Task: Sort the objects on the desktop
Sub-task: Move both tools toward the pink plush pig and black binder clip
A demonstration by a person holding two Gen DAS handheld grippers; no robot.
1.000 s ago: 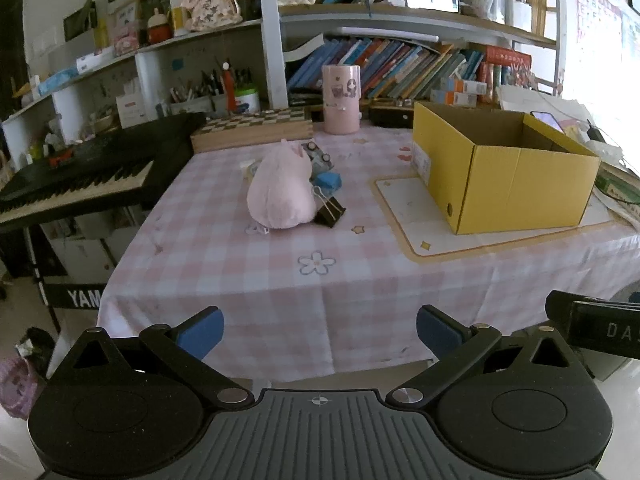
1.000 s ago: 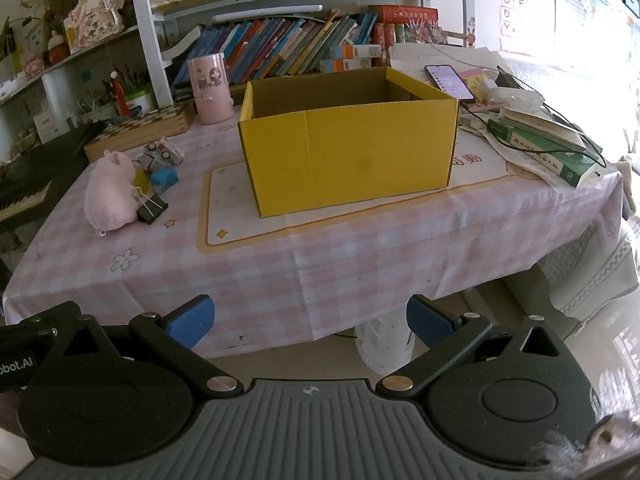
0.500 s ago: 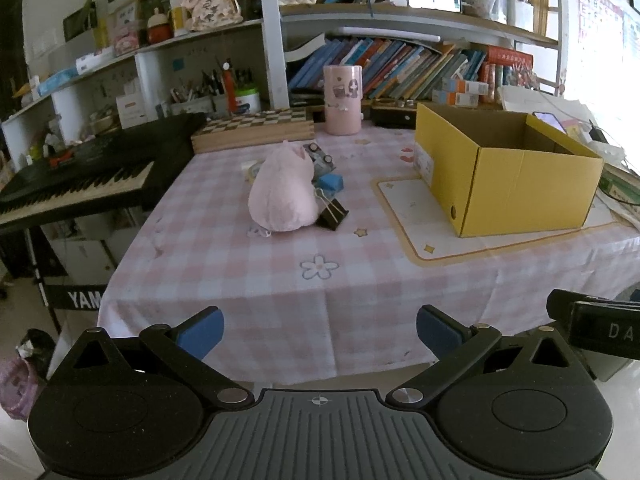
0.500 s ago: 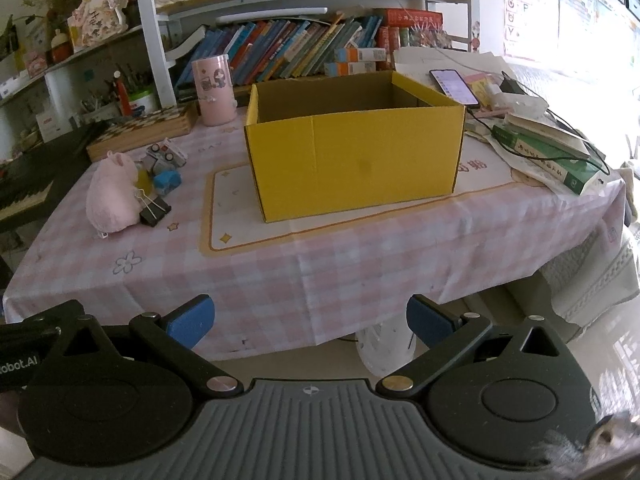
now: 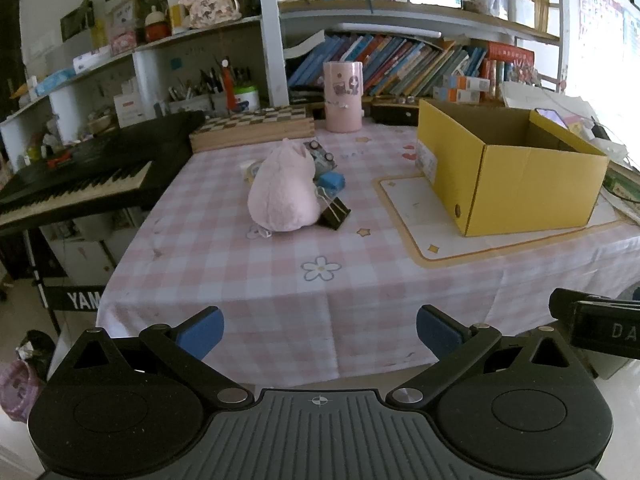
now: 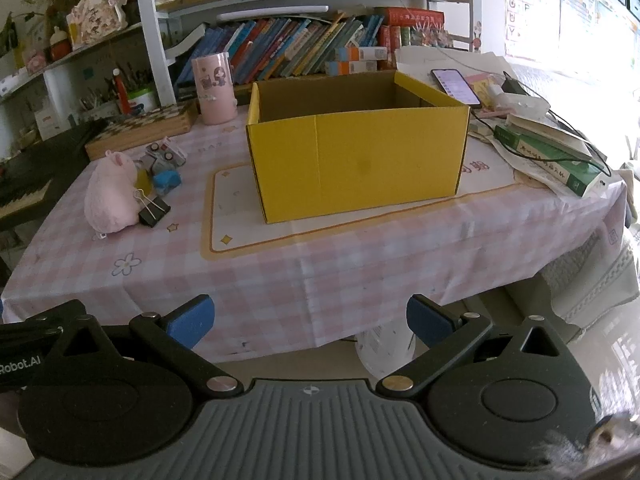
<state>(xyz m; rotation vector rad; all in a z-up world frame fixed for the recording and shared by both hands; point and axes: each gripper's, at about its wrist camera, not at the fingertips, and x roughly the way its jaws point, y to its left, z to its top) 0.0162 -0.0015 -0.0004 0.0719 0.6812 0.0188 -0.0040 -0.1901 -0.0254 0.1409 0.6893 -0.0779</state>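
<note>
Bookshelves [image 6: 304,40] packed with leaning books line the wall at 12 o'clock. A black keyboard [image 5: 76,176] stands off the table's edge at 9 o'clock. The table [image 6: 360,264] carries a pink checked cloth, its near edge hanging toward both cameras. An open yellow box [image 6: 356,152] sits on a cream mat [image 6: 228,216] at centre. A chessboard case [image 5: 252,128] and a pink cup [image 5: 343,96] stand at the far edge. At 10 o'clock in the right wrist view, a pink plush toy [image 6: 110,194] touches a black binder clip [image 6: 154,210]; a blue toy car [image 6: 166,180] lies just behind. Left gripper [image 5: 320,330] and right gripper [image 6: 310,318] hover short of the table, jaws spread wide, holding nothing.
</note>
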